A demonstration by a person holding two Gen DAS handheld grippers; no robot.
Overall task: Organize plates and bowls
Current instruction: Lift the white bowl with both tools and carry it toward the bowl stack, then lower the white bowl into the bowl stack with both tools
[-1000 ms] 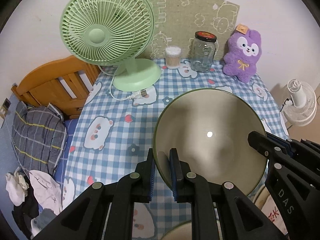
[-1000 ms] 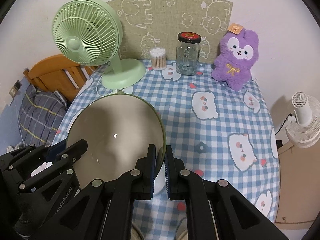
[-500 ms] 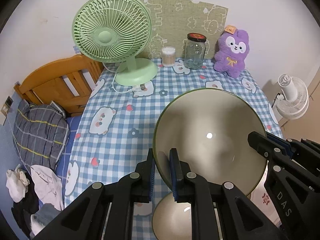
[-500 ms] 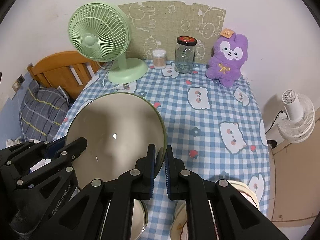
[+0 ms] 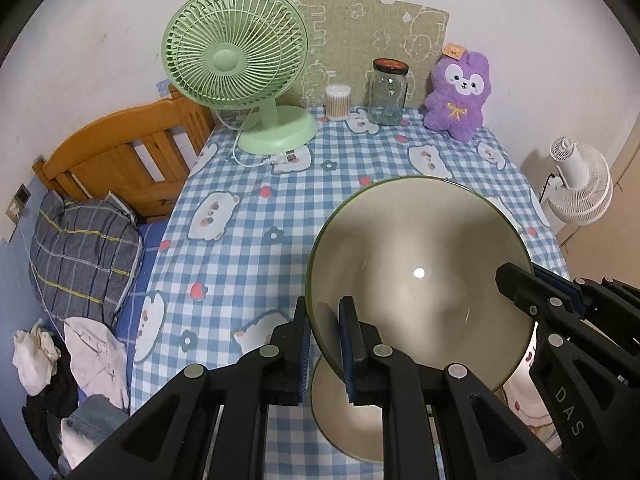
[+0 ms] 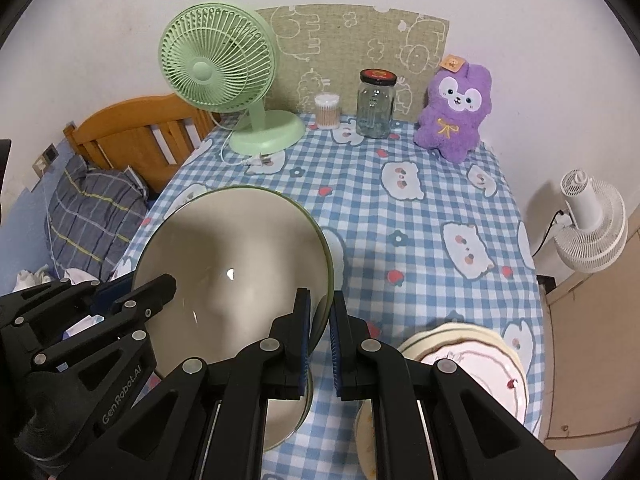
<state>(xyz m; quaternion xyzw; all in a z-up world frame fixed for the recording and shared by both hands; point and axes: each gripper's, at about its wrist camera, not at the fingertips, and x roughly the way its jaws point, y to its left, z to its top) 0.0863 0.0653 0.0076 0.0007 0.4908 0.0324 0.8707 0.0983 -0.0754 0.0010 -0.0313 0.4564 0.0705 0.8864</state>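
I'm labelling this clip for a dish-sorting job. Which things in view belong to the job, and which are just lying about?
Job:
- big bowl, gripped at its rim by left gripper and right gripper
- second bowl underneath
- stacked plates

Lying about:
- green fan
- jar
- cotton swabs
- purple plush toy
- white fan

Both grippers angle steeply downward, side by side. The left gripper (image 5: 324,344) has its jaws drawn nearly together, pinching the left rim of a bowl (image 5: 420,276) — one finger inside the rim, one outside. The right gripper (image 6: 320,340) is clamped the same way on the opposite rim — its black fingers with blue pads nearly meeting. Each gripper shows at the edge of the other's view.
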